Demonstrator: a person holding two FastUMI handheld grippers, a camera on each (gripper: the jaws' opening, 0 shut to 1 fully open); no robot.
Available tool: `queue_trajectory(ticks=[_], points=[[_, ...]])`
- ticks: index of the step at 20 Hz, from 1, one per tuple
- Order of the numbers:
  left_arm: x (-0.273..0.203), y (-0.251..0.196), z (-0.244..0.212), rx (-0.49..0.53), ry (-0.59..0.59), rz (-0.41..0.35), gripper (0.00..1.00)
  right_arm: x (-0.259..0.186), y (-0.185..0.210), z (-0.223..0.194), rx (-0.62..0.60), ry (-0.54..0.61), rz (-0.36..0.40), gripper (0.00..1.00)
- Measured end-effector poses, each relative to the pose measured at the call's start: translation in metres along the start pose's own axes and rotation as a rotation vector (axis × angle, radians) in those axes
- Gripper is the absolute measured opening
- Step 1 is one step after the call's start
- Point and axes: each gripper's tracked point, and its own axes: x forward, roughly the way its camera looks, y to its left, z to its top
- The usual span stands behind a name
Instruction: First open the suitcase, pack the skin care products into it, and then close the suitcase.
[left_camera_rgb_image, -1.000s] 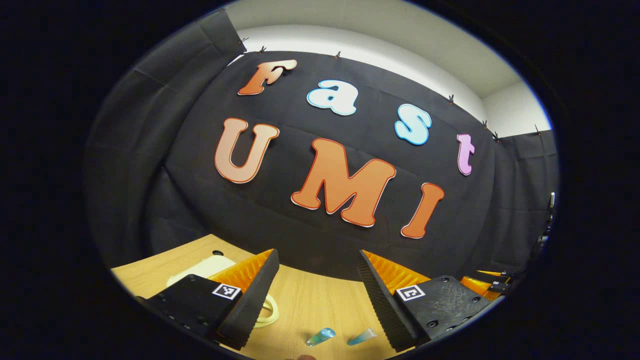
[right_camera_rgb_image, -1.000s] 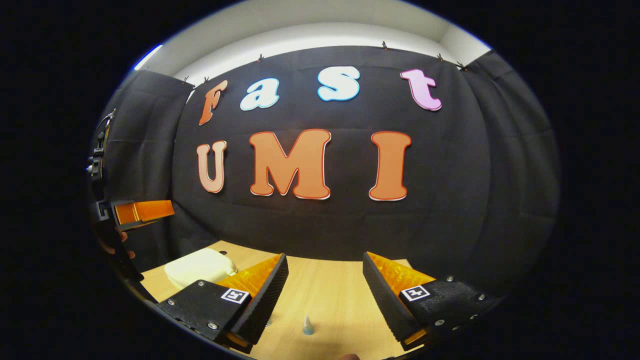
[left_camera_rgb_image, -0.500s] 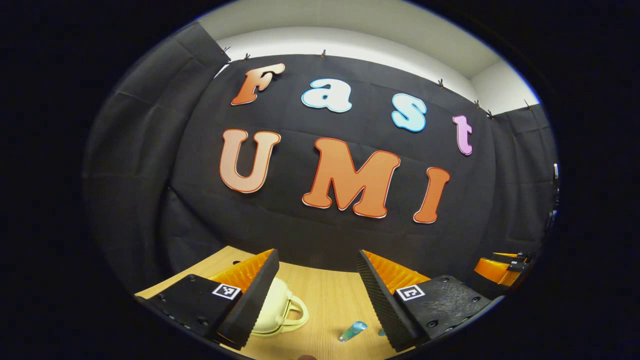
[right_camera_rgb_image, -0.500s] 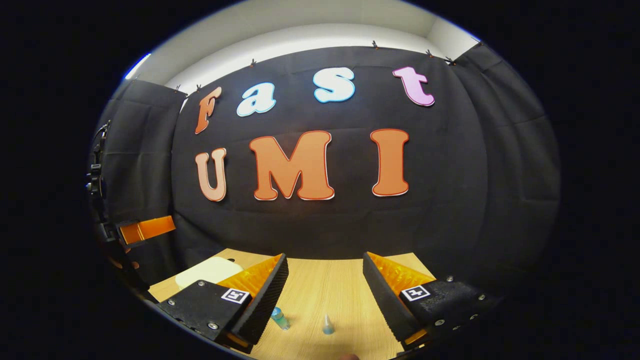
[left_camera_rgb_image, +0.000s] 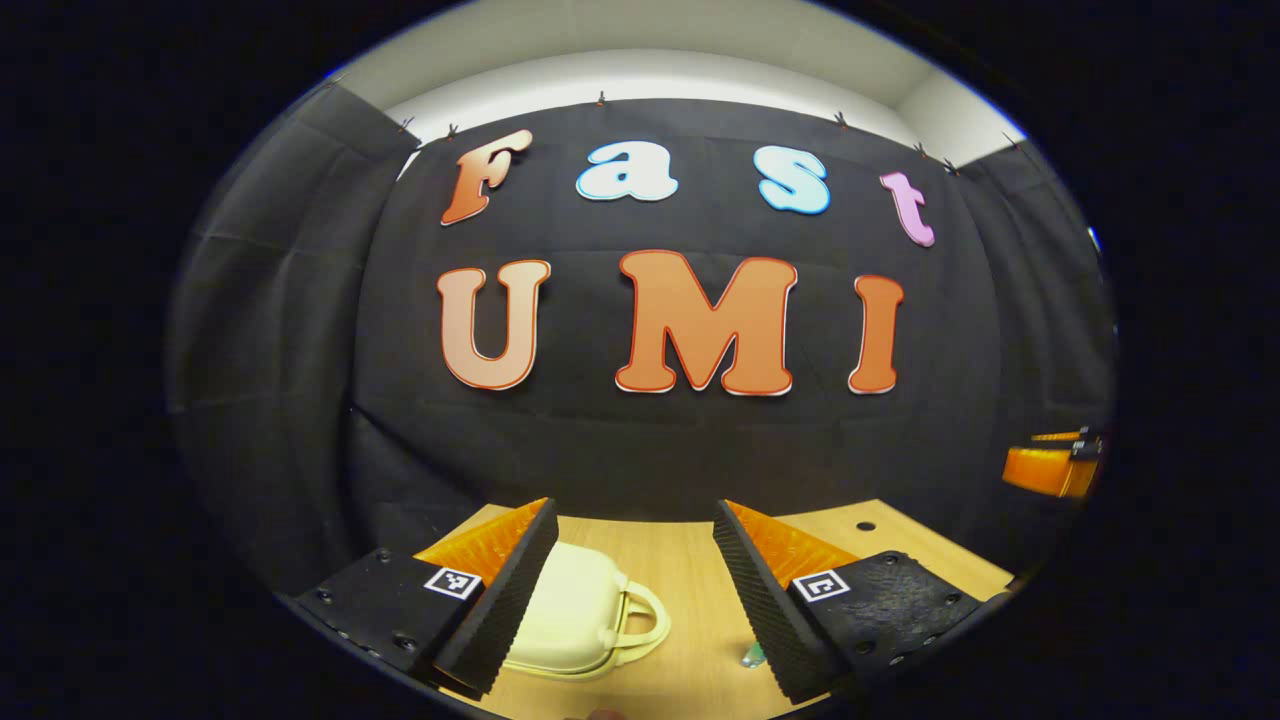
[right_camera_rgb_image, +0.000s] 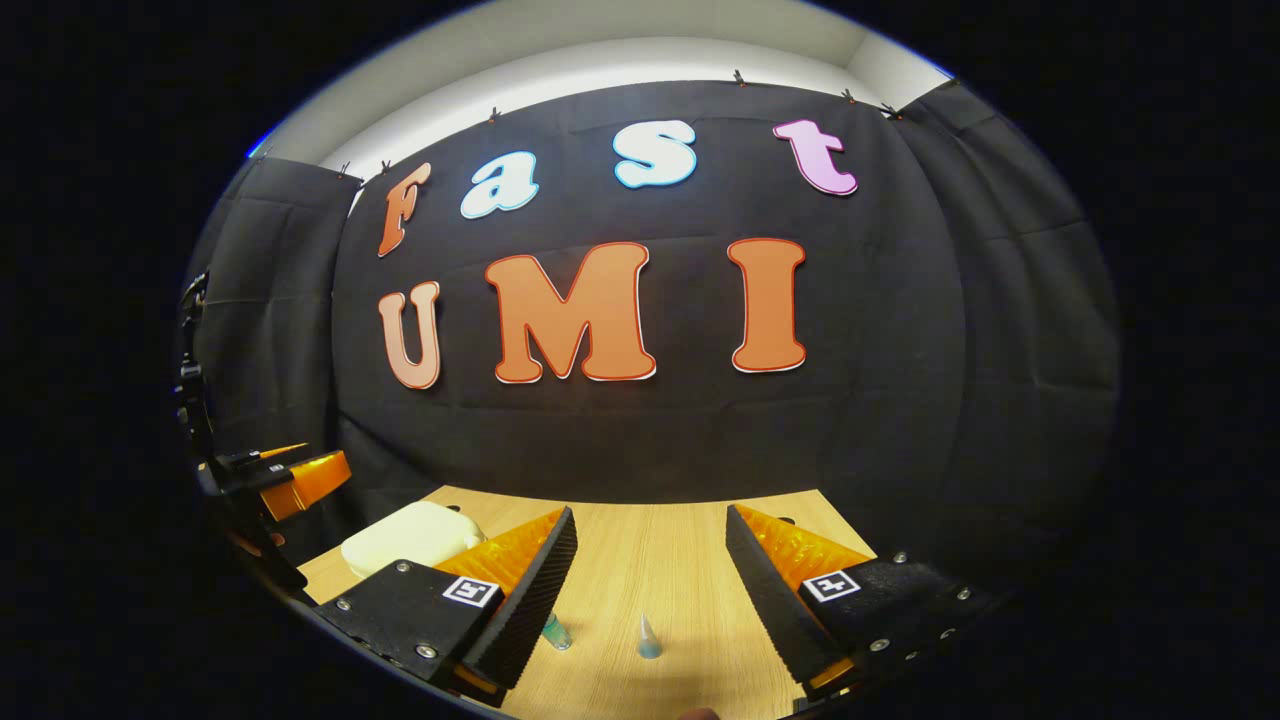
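In the left gripper view, the left gripper (left_camera_rgb_image: 635, 585) is held level above the wooden table (left_camera_rgb_image: 690, 580), aimed at the booth's back wall, its two fingers spread wide with nothing between them. Below and just behind its left finger (left_camera_rgb_image: 505, 590) lies the small cream suitcase (left_camera_rgb_image: 570, 620), flat on the table and closed, its looped handle (left_camera_rgb_image: 640, 625) pointing to the right, toward the middle of the view; its left part is hidden by the finger. Just beside the inner edge of the right finger (left_camera_rgb_image: 755, 590), a bluish skin care tube (left_camera_rgb_image: 752, 656) peeks out (too little of it shows to tell which way it lies). At the far right edge the other gripper (left_camera_rgb_image: 1050, 468) hangs in the air, well apart from the table's things.

In the right gripper view, the left gripper (right_camera_rgb_image: 290, 475) shows at the far left, raised above the table. Right of it sits the suitcase (right_camera_rgb_image: 410, 535), near the table's (right_camera_rgb_image: 650, 560) back left corner. The right gripper (right_camera_rgb_image: 650, 590) is likewise level and released, jaws wide apart and empty. Close to its left finger (right_camera_rgb_image: 530, 590) lies a bluish tube (right_camera_rgb_image: 555, 632), its long axis slanting up to the left, partly hidden. Just to its right, midway between the fingers, a second small tube (right_camera_rgb_image: 648, 637) stands upright, its pointed end up.
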Motion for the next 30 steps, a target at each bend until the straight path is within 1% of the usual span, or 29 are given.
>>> queue_trajectory(ticks=[3, 6, 11, 16, 19, 20, 21, 23, 26, 30], points=[[0.012, 0.005, -0.027, 0.133, 0.033, 0.024, 0.97, 0.006, -0.003, -0.007, 0.014, 0.022, -0.010, 0.95], [0.022, 0.003, -0.055, 0.236, 0.070, 0.013, 0.98, 0.010, -0.011, -0.015, 0.011, 0.038, -0.030, 0.95], [0.042, -0.007, -0.097, 0.426, 0.121, -0.041, 0.98, 0.013, -0.025, -0.028, 0.023, 0.074, -0.075, 0.95], [0.053, -0.012, -0.148, 0.570, 0.195, -0.091, 0.98, 0.013, -0.034, -0.046, 0.033, 0.118, -0.109, 0.95], [0.064, -0.011, -0.177, 0.718, 0.213, -0.110, 0.98, 0.013, -0.038, -0.056, 0.056, 0.147, -0.118, 0.95], [0.065, -0.014, -0.188, 0.762, 0.230, -0.126, 1.00, 0.014, -0.041, -0.059, 0.061, 0.154, -0.123, 0.95], [0.064, -0.017, -0.203, 0.801, 0.255, -0.144, 0.98, 0.014, -0.044, -0.060, 0.062, 0.161, -0.130, 0.95], [0.064, -0.021, -0.222, 0.859, 0.269, -0.173, 0.98, 0.015, -0.050, -0.065, 0.063, 0.172, -0.146, 0.95], [0.071, -0.023, -0.242, 0.936, 0.294, -0.190, 0.98, 0.015, -0.057, -0.069, 0.075, 0.190, -0.163, 0.95], [0.085, -0.017, -0.263, 0.996, 0.346, -0.179, 0.98, 0.013, -0.064, -0.077, 0.082, 0.210, -0.187, 0.95]])
